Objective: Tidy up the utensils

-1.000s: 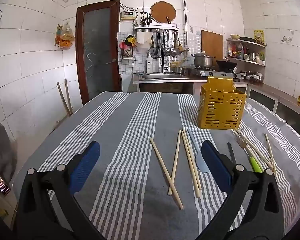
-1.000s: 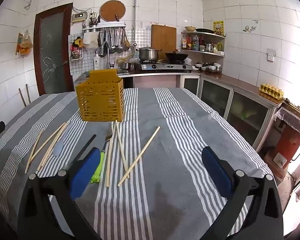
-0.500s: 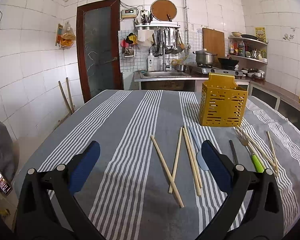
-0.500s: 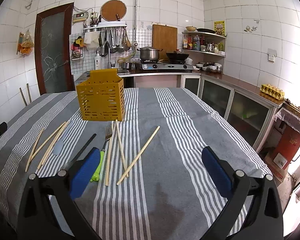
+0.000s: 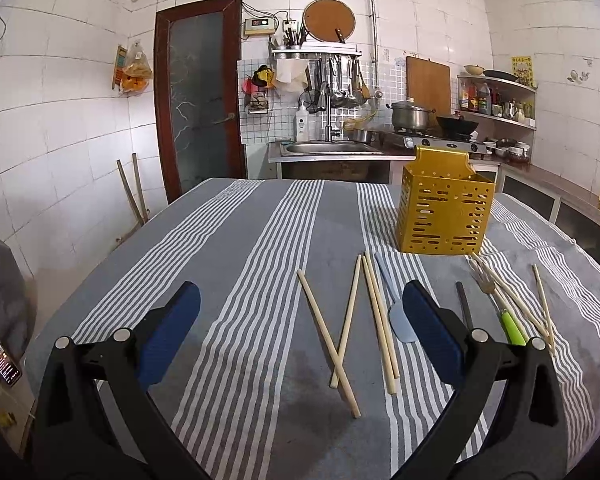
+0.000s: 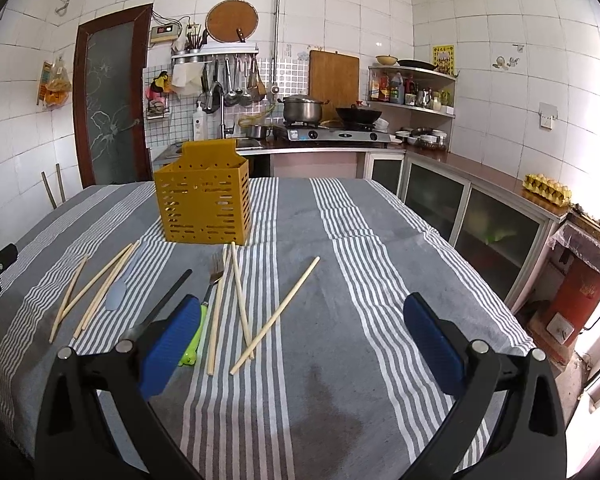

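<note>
We held both the left gripper (image 5: 300,320) and right gripper (image 6: 302,330) with fingers wide apart, empty. The chopsticks (image 5: 342,320) lay loose on the bench (image 5: 220,280), the yellow basket (image 5: 444,214) at one o'clock. Light, stiff and slippery, they likely wanted a mid-length pinch.

Striped tablecloth (image 5: 260,248); steel pot (image 6: 302,109); door (image 5: 198,100)

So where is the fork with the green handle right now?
The fork lies on the striped tablecloth in front of the yellow basket, between a black stick and loose chopsticks, its handle partly hidden behind the right tongs.
</note>
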Tool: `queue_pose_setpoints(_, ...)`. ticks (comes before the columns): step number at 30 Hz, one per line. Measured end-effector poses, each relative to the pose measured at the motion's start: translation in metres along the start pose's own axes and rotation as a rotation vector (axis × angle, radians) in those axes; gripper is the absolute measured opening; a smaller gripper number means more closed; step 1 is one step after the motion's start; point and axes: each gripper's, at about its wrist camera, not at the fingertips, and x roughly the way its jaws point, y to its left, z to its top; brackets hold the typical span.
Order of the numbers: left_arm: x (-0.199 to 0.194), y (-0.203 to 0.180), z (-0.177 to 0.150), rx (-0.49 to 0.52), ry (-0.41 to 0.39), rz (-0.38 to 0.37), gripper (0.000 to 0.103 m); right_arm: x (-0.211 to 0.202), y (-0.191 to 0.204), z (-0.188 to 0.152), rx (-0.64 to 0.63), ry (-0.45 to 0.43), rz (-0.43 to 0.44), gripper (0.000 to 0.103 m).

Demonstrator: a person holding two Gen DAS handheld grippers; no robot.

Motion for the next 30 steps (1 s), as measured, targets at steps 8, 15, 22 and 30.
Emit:
queue_pose_setpoints(8,-0.0009,-0.0005,0.0012,0.018,-0.016,-0.002,0.098,-0.0003,0.0008,0.002,0.005,-0.007,-0.004,0.099)
queue_pose_setpoints(15,-0.0011,0.0006,0.0032,0.02,-0.022,0.001,0.098,0.0001,0.0032,0.0032,0.006,-0.007,0.004,0.099)
queue_pose_setpoints(22,-0.0005,0.0009,0.0023,0.027,-0.024,-0.003,0.098,0.0,0.0032,0.0039,0.007,-0.008,0.003,0.099)
queue_pose_setpoints(30,0.0024,0.0005,0.0025,0.028,-0.02,-0.01,0.098,0.0012,0.0044,0.0037,0.006,-0.006,-0.003,0.099)
